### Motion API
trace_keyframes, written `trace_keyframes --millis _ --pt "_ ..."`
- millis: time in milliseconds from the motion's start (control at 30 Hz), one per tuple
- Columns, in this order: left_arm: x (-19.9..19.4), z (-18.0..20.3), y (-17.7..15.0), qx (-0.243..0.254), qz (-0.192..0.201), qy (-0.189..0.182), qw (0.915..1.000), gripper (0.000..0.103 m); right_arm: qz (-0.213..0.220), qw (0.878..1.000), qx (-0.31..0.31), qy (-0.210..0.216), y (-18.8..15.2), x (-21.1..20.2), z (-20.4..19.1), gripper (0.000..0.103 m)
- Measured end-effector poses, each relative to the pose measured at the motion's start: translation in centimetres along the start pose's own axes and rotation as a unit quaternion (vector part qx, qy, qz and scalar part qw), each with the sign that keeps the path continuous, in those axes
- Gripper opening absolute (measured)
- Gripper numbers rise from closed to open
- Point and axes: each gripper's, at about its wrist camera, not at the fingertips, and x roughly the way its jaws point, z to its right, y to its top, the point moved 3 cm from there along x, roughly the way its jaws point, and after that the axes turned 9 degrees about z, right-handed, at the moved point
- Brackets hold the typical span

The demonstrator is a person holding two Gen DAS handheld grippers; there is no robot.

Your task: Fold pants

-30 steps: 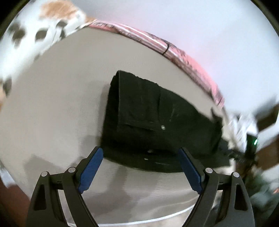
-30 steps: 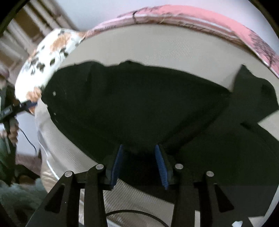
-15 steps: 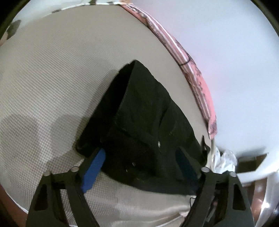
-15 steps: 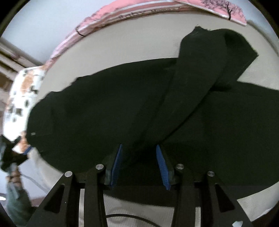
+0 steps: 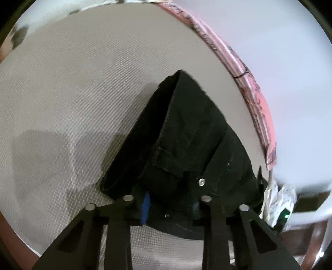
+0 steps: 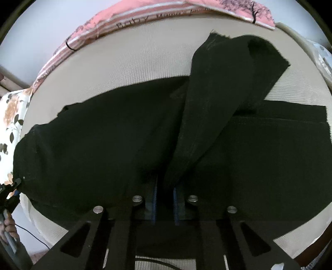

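The black pants [image 6: 103,145] lie along the bed's [image 5: 62,83] near edge, waistband end clamped in the left gripper [image 5: 170,205] and a leg fold pinched in the right gripper [image 6: 165,199], likely so both ends lift together.

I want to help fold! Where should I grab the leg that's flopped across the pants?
Probably its loose cuff end, coming from the far side near the pink blanket. That end lies flat on the mattress, free of the other cloth, so fingers could slide under its edge. The near end is bunched in the right gripper.
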Motion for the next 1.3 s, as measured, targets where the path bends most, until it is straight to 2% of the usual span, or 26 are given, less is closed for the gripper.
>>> trace_keyframes --millis 200,267,367,500,633,800,933,1033,1067,1100,1133,1233,1300 --pt "-0.8 2.0 0.4 0.087 0.001 -0.005 0.9962 0.02 0.005 1.0 0.007 0.007 -1.9 -3.7 0.3 0.005" --pt "-0.7 2.5 0.1 0.135 -0.006 0.01 0.9908 0.02 -0.01 1.0 -0.002 0.003 -3.7 -4.0 -0.2 0.005" --pt "-0.2 2.1 -0.5 0.179 -0.017 0.034 0.9831 0.02 -0.032 0.999 -0.016 -0.006 -5.5 -3.4 -0.5 0.005" --pt "-0.3 2.6 -0.7 0.213 -0.015 0.043 0.9761 0.02 -0.038 0.999 -0.013 -0.01 -5.9 -3.1 -0.8 0.005" --pt "0.1 3.0 -1.5 0.268 -0.017 0.065 0.9611 0.02 -0.047 0.999 -0.01 -0.011 -6.5 -2.7 -0.4 0.005" --pt "0.9 2.2 -1.8 0.261 -0.019 0.08 0.9619 0.023 -0.061 0.998 -0.004 -0.01 -7.3 -1.3 -0.1 0.006" --pt "1.3 2.6 -2.3 0.272 -0.009 0.106 0.9564 0.028 -0.068 0.998 0.003 0.0 -7.1 -1.0 -0.1 0.009" --pt "0.6 2.6 -2.2 0.264 -0.006 0.109 0.9583 0.029 -0.075 0.997 0.011 0.021 -6.8 -1.2 0.3 0.016" --pt "0.3 2.7 -2.1 0.26 -0.002 0.105 0.9599 0.029 -0.076 0.997 0.016 0.031 -6.8 -1.5 0.6 0.026" --pt "0.0 2.9 -2.1 0.257 -0.002 0.103 0.961 0.031 -0.075 0.996 0.022 0.038 -6.7 -1.9 0.9 0.04" --pt "-0.6 3.0 -2.0 0.255 -0.001 0.099 0.9618 0.032 -0.071 0.996 0.023 0.041 -6.6 -2.4 1.2 0.044" --pt "-2.2 3.7 -2.2 0.263 0.015 0.107 0.9588 0.04 -0.054 0.997 0.027 0.041 -6.4 -4.1 2.8 0.044" --pt "-3.3 4.4 -2.6 0.28 0.038 0.128 0.9508 0.041 -0.04 0.998 0.034 0.039 -5.8 -4.8 3.9 0.044"
